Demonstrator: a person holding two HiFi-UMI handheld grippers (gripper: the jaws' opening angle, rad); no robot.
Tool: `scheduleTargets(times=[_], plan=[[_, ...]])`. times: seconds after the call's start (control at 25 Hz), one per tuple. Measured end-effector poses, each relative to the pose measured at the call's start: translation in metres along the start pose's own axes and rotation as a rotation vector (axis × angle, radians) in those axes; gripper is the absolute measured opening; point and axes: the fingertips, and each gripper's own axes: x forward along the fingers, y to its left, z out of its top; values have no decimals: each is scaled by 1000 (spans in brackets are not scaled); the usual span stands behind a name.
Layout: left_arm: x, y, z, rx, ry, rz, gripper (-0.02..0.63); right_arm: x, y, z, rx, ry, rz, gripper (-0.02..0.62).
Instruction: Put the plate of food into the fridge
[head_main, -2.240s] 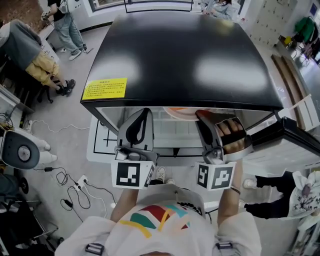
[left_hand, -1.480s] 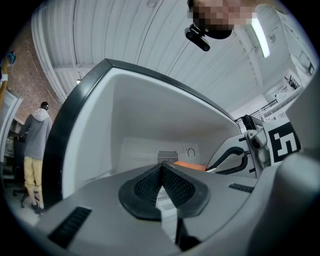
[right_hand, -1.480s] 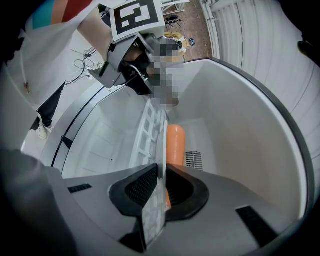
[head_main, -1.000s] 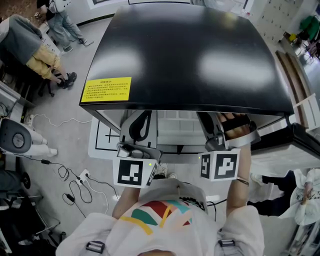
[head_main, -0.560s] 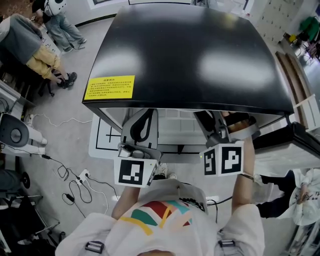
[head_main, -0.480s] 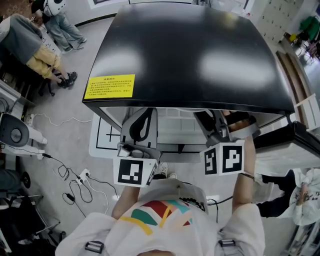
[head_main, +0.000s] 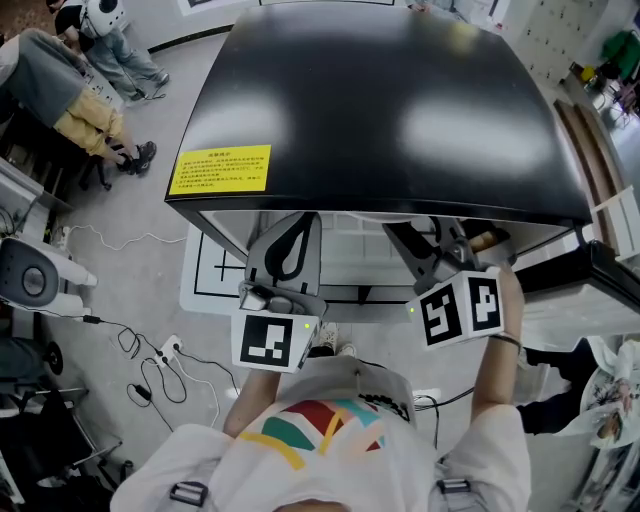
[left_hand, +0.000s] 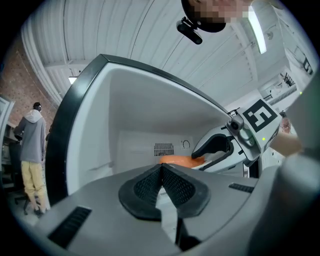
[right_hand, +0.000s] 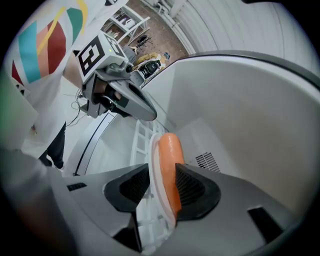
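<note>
A white plate carrying an orange sausage rests on the wire shelf inside the open fridge. My right gripper straddles the plate's near edge. Its jaws are opening: the left pad stands off the rim, and the right pad lies close beside the sausage. In the left gripper view the orange food shows deep in the fridge beside the right gripper. My left gripper is shut and holds nothing, left of the plate at the fridge mouth. The fridge's black top hides the plate in the head view.
The fridge door hangs open at the right. A yellow label sits on the fridge's top corner. People stand and sit at the upper left, and cables trail over the floor at the left.
The plate has gone from the fridge mouth to deeper inside, out of the head view. The right gripper's marker cube has rolled and drifted right and back. The left gripper has barely moved.
</note>
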Motion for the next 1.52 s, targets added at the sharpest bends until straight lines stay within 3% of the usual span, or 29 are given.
scheduleTargets(times=[0.08,0.24,0.44,0.56,0.76,1.0,1.16,1.32,1.52], plan=[[0,0,-1,-19,4,-6,6,-2,-3,-1,10,-3,-17,141],[0,1,-3,-46,5,-16,6,-7,-10,-6,6,10,-47,221],[-1,-1,0,-49,-8,-23,6,-11,-6,-3,56,-34,10,227],[-1,-2,1,-41,-9,-22,6,-11,-8,1,92,-82,3,228],[-1,0,-1,-43,-3,-16,6,-8,-7,4,220,-157,56,228],[1,-3,-1,-46,-4,-26,6,-17,2,12,199,-219,131,232],[2,-5,2,-49,-14,-32,6,-22,-1,17,231,-238,108,232],[3,-6,6,-54,-26,-36,6,-37,-9,27,306,-332,90,232],[3,-10,13,-53,-42,-48,6,-48,-16,28,427,-381,-4,232]])
